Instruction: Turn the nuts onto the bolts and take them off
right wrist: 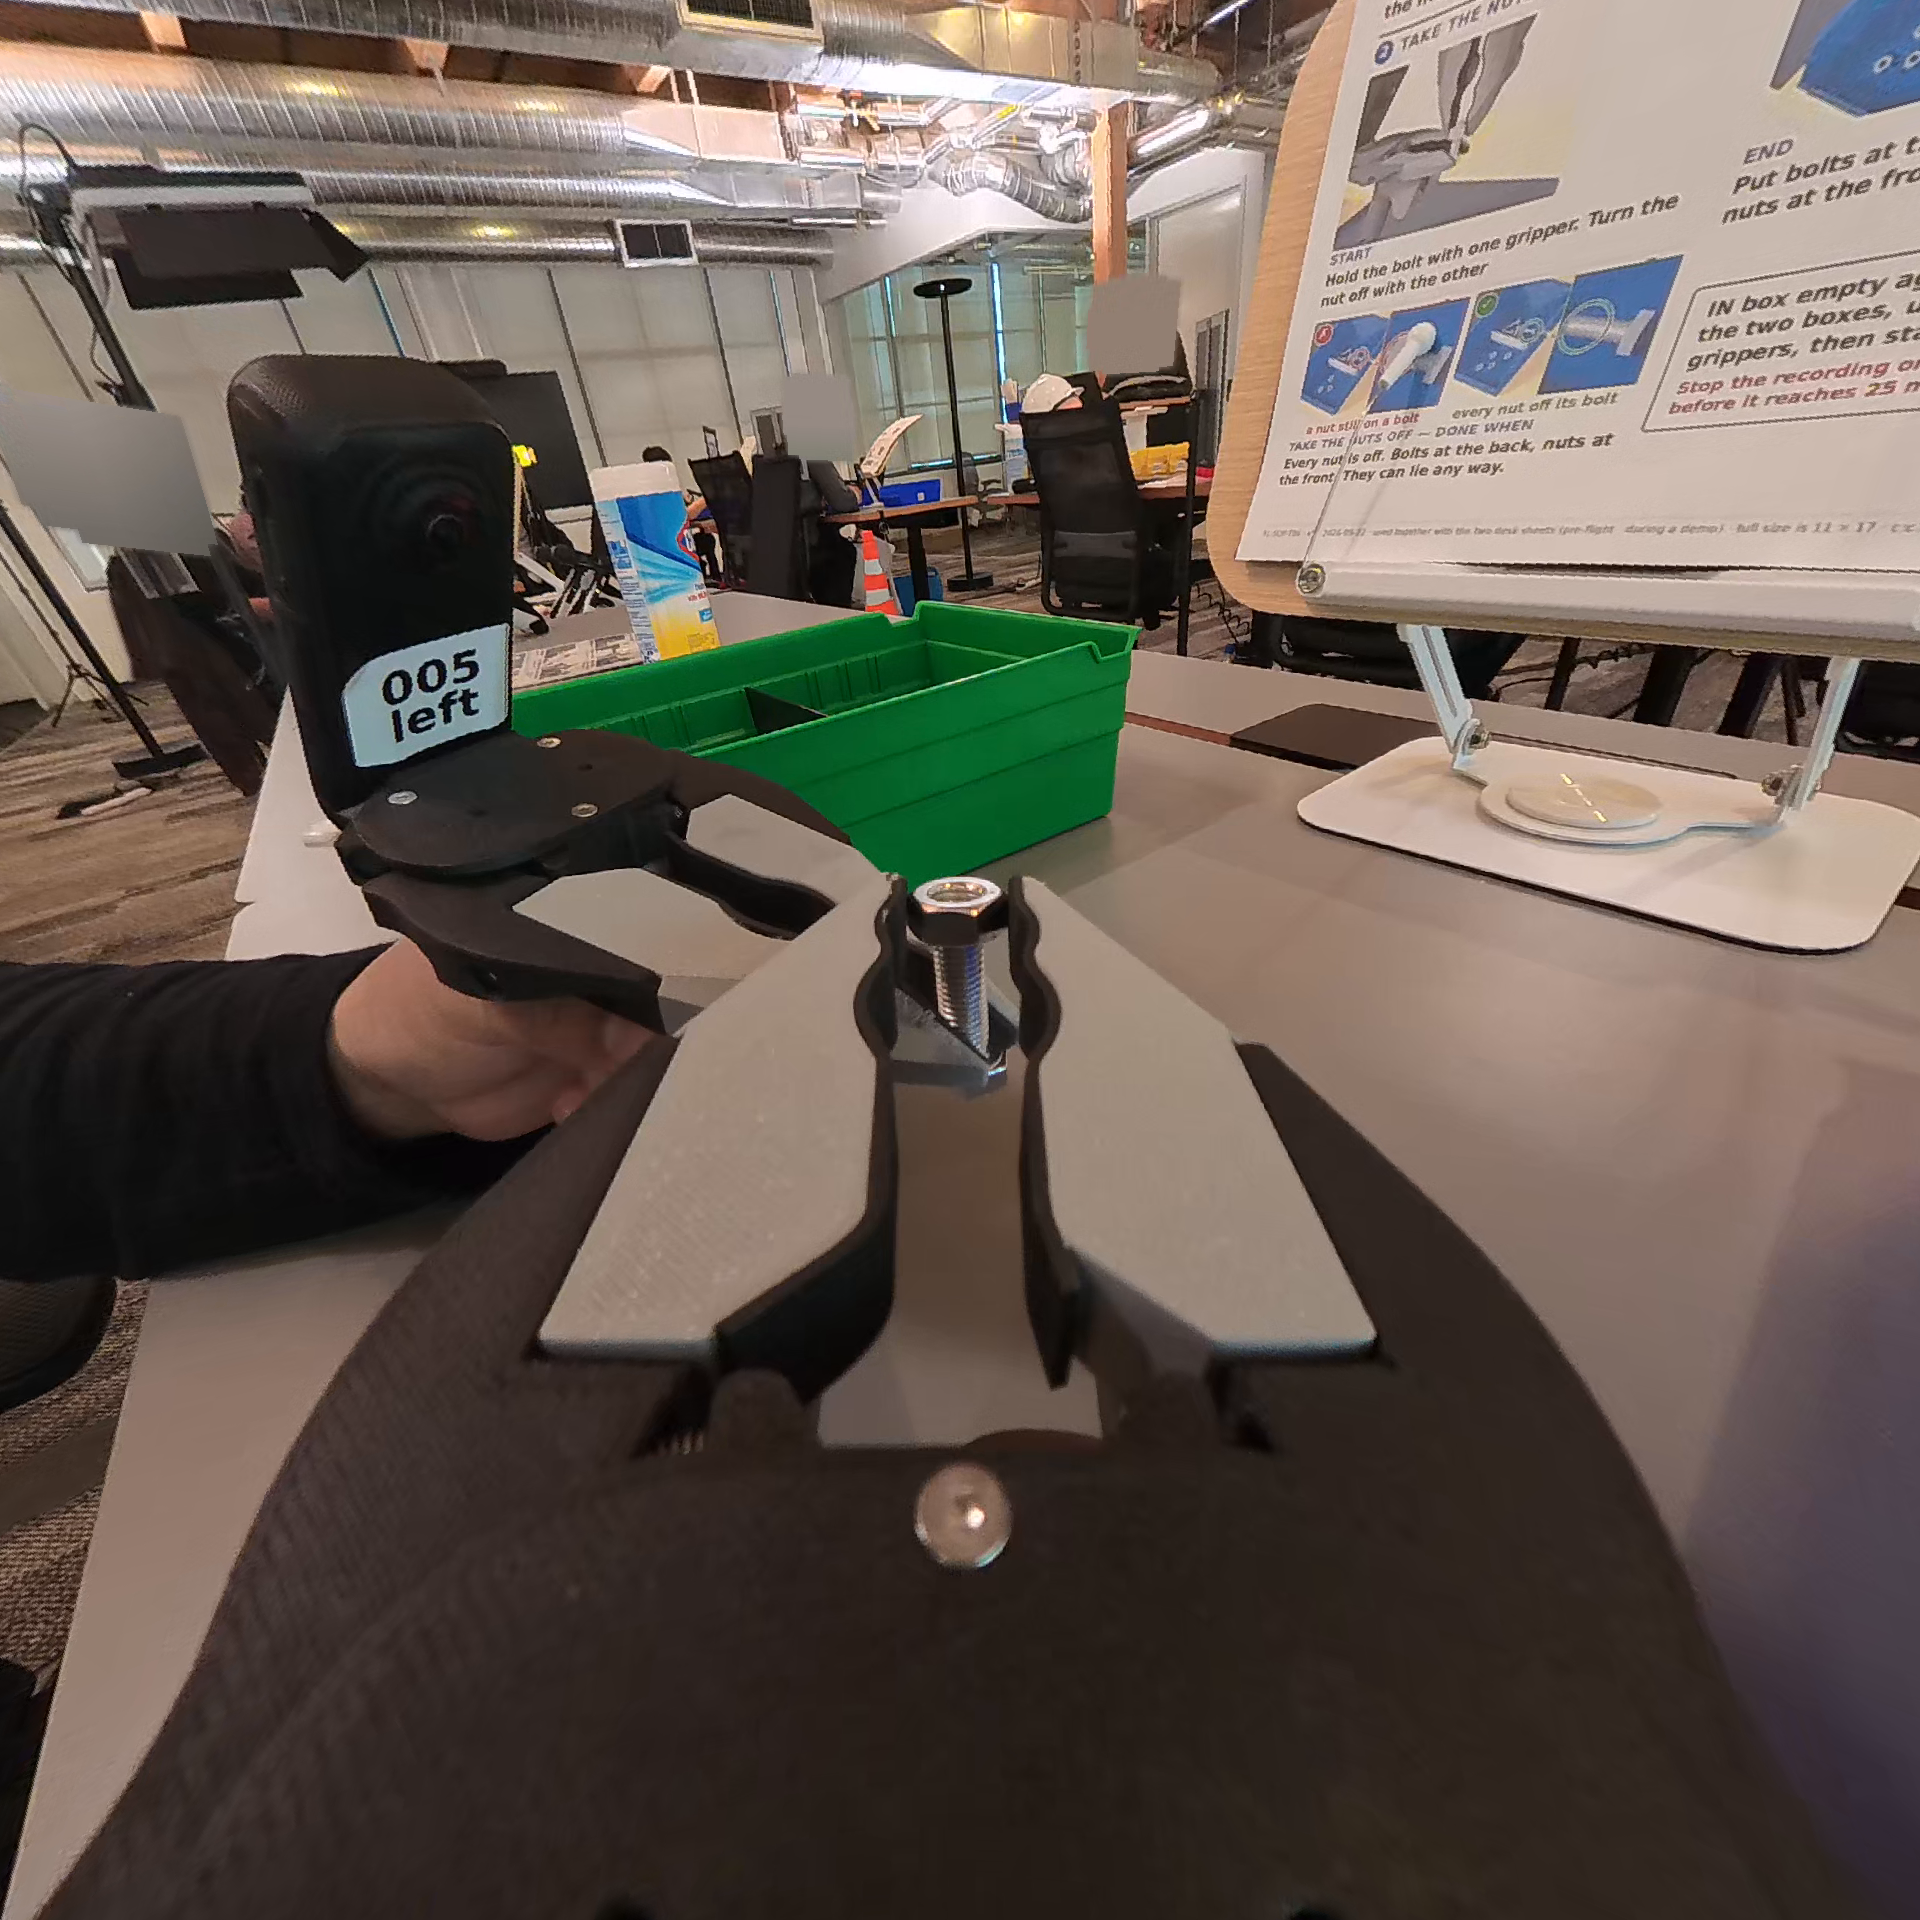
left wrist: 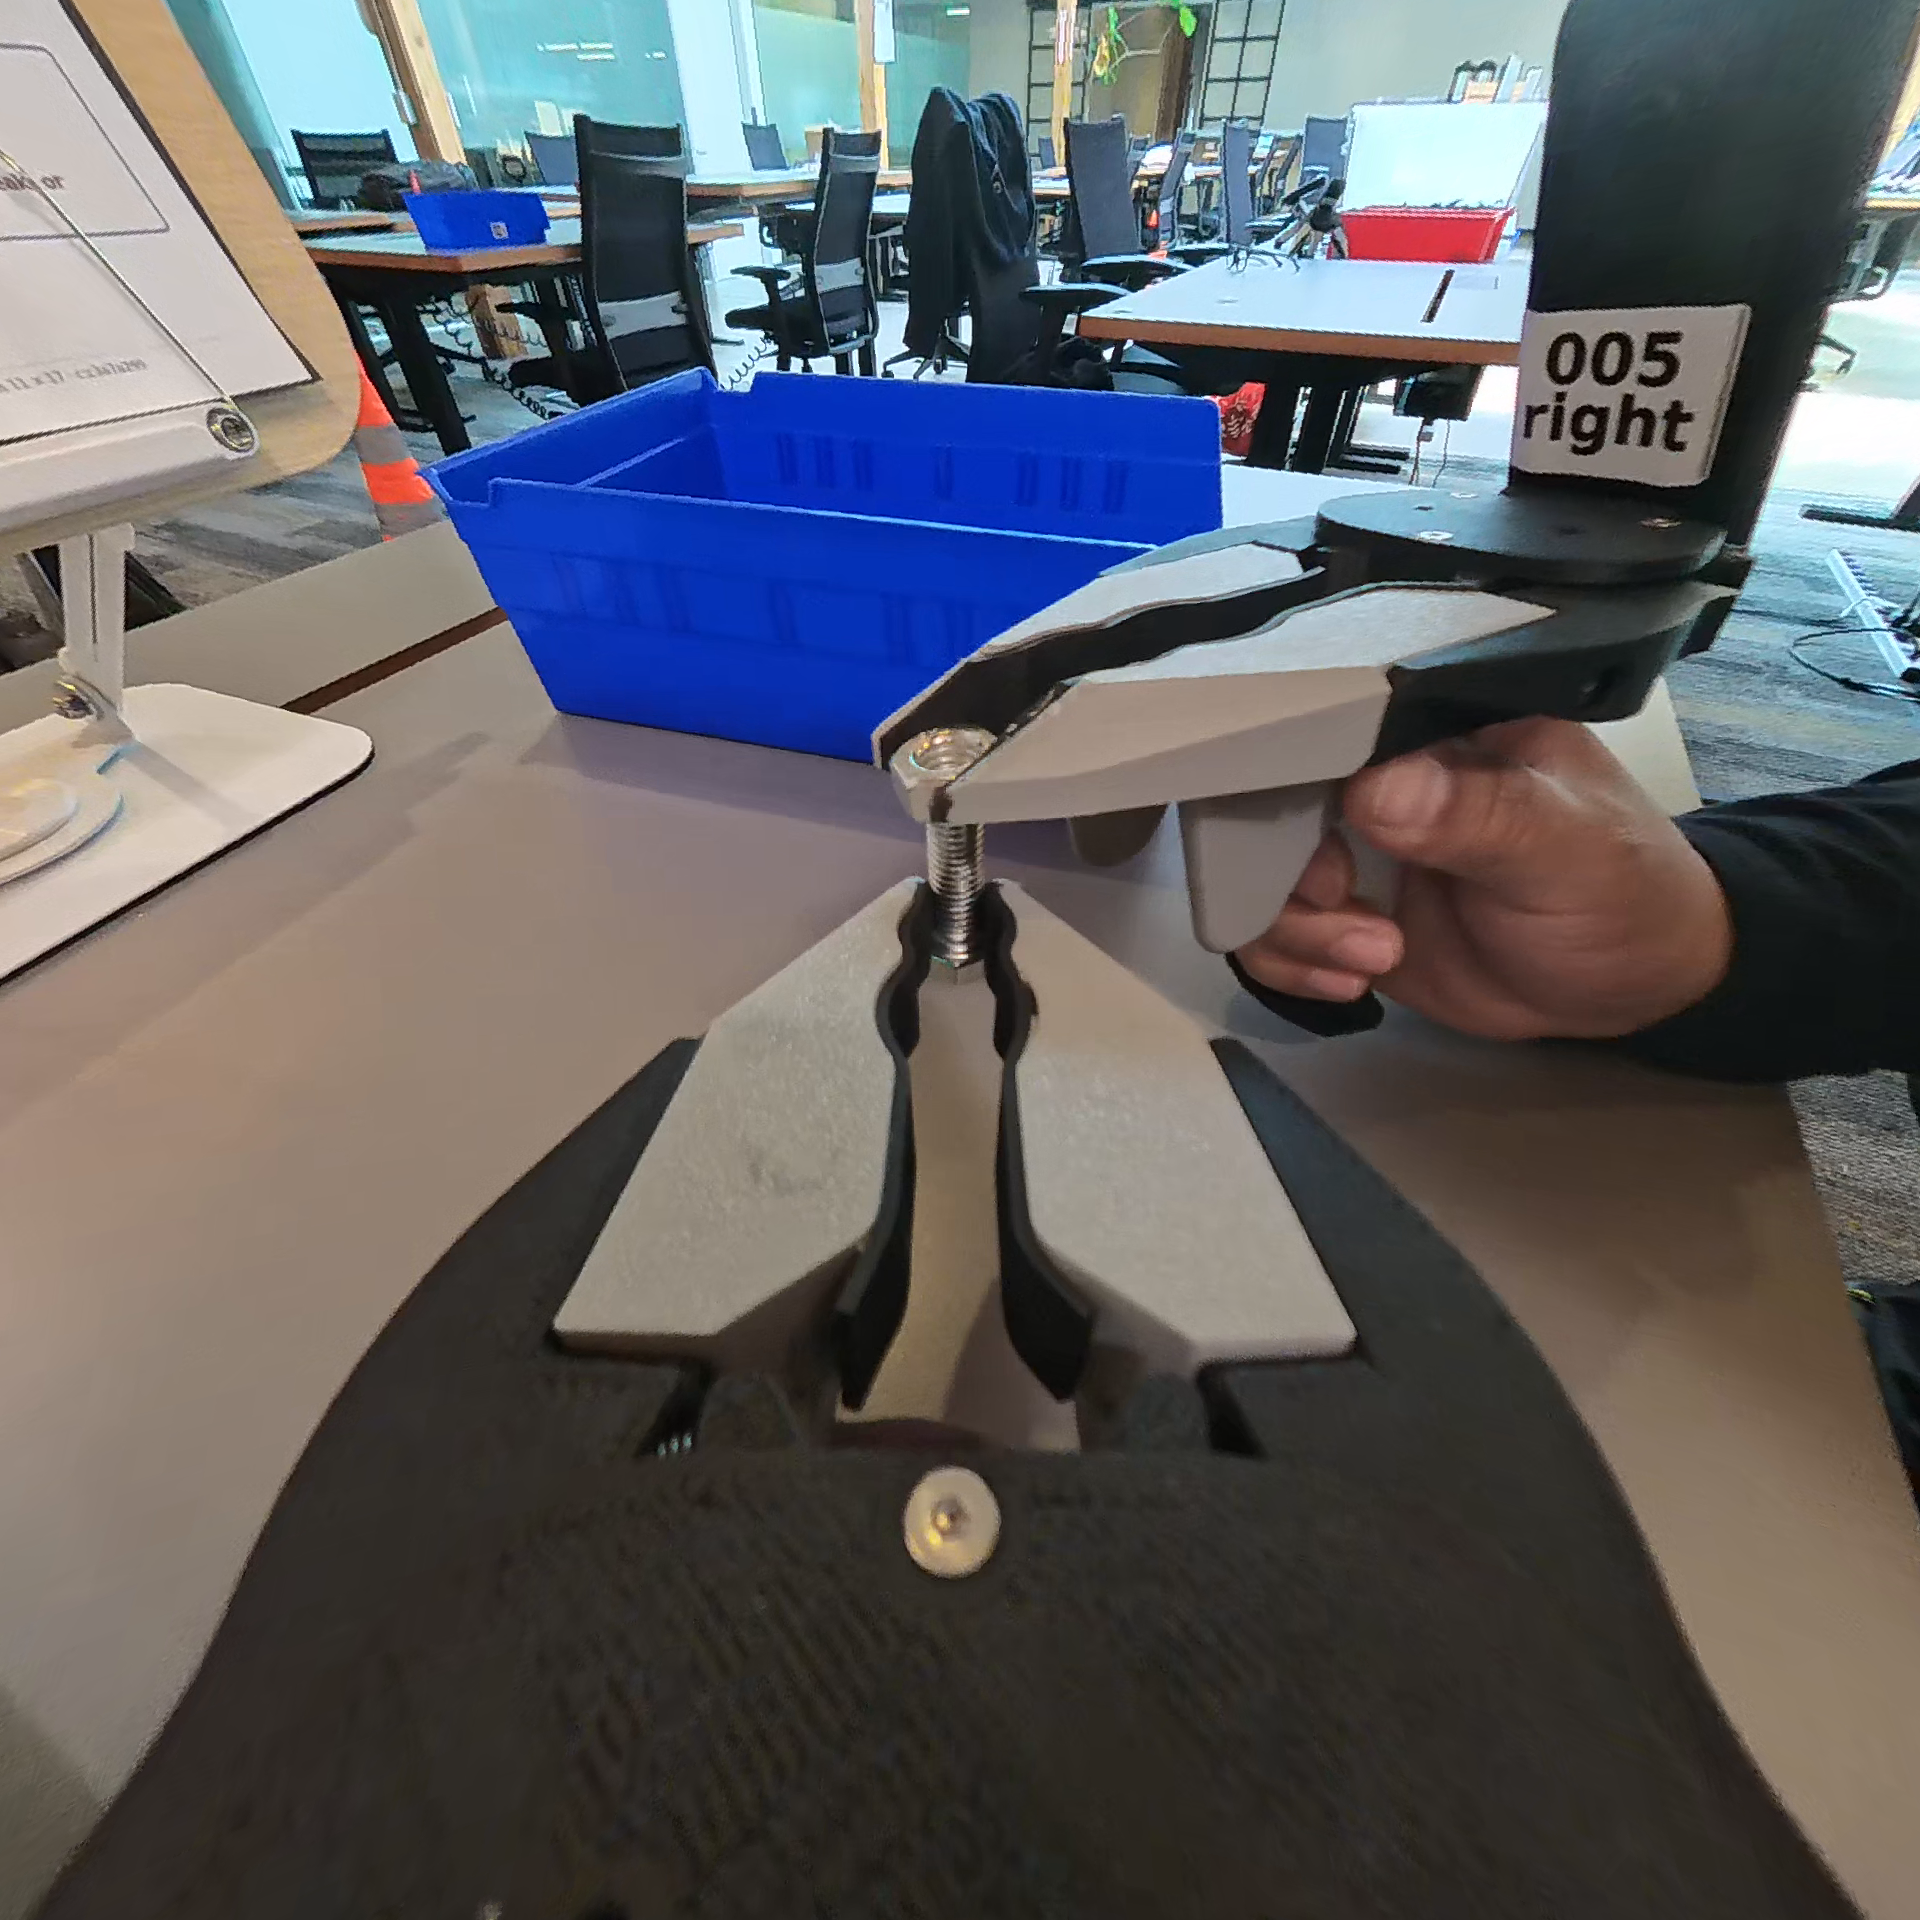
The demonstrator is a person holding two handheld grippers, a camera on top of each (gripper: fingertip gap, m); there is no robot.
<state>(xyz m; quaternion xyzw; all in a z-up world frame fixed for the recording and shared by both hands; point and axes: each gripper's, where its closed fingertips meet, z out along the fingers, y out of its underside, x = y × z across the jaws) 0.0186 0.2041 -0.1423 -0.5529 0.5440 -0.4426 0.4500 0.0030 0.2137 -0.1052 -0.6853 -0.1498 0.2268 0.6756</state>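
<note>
A silver bolt (left wrist: pixel 951 899) stands upright above the grey table (left wrist: pixel 520 1039), head down. My left gripper (left wrist: pixel 954 914) is shut on the bolt's lower thread, just above the head. A silver hex nut (left wrist: pixel 940 764) sits at the top end of the thread. My right gripper (left wrist: pixel 940 774) comes in from the right and is shut on that nut. In the right wrist view, the right gripper (right wrist: pixel 956 904) clamps the nut (right wrist: pixel 956 902), with the bolt (right wrist: pixel 961 987) hanging below it. The left gripper (right wrist: pixel 951 1055) holds the bolt's bottom from the left.
A blue bin (left wrist: pixel 810 582) stands just behind the bolt in the left wrist view. A green divided bin (right wrist: pixel 935 727) stands behind it in the right wrist view. An instruction sheet stand (right wrist: pixel 1558 821) and a wipes canister (right wrist: pixel 660 561) are also on the table. My two grippers' fingertips are within a few centimetres of each other.
</note>
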